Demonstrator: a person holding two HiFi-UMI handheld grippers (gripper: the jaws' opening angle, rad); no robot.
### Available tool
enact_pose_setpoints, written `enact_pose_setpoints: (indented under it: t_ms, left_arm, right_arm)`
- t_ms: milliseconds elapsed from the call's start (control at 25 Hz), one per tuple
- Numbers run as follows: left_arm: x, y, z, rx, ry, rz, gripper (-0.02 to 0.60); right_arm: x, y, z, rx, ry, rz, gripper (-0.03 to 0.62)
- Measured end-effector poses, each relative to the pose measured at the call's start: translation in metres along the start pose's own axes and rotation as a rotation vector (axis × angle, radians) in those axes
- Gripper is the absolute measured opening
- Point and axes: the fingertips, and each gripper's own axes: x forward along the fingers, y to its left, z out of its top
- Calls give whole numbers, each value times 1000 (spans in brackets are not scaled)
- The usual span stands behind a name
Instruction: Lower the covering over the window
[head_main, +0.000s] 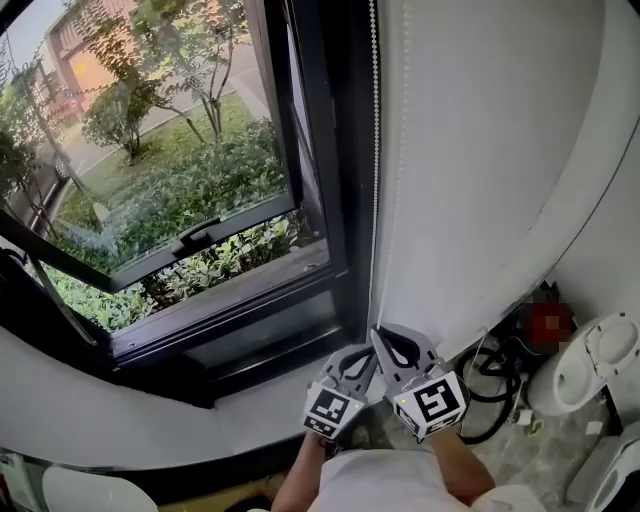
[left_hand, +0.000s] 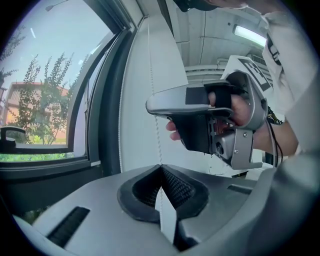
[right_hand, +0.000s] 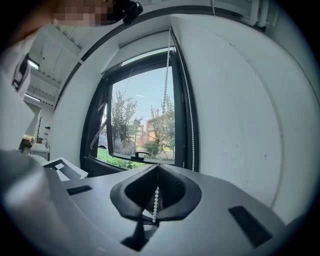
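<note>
Left tool (left_hand: 161, 167) and right tool (right_hand: 156, 168), side by side, each clamped on the bead cord (right_hand: 165, 90).

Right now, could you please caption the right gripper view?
The right hand-held gripper, shut on the bead chain beside the uncovered window.

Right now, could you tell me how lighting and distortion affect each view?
Head view: daylit window bright, wall bowed by the lens. Left gripper view: dark corners, ceiling light glaring. Right gripper view: fisheye curve, bead chain sharp against shaded jaws.
</note>
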Motion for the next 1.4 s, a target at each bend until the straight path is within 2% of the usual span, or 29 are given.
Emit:
enact_pose_setpoints:
  t_ms: [280,600,760,920,1000,1080,1160,1280,1400]
  left_arm:
    - [1,-12,-33,-40,34,-20,15]
    - [8,-27,-99,-83,152,-46,15]
    - [6,-33,-122,-108,143,-50,17]
    - [-6,-27,-107,-125,131,-29,42]
    - [-13,-13,-88,-127,95,-2,84]
    - [-20,3,-68,-114,52,33,86]
    - [-23,19,-50,-95,12,66,87]
    - [-18,42,-25,-63,-36,98,92]
    - [-6,66,-9,-35,-61,138,97]
  right_arm:
    - [-6,4,-33,23,52,-18,11]
    - [-12,9,-99,51,183,-24,12]
    - [-19,11,-116,61,203,-31,12]
    - [-27,5,-107,2,188,-81,14]
    - [-31,1,-104,-64,188,-126,17]
    - [-34,1,-104,-118,185,-158,23]
    - [-35,4,-106,-132,188,-164,45]
    - [-37,4,-110,-123,205,-165,117]
    - [-37,1,-114,-121,211,-172,152]
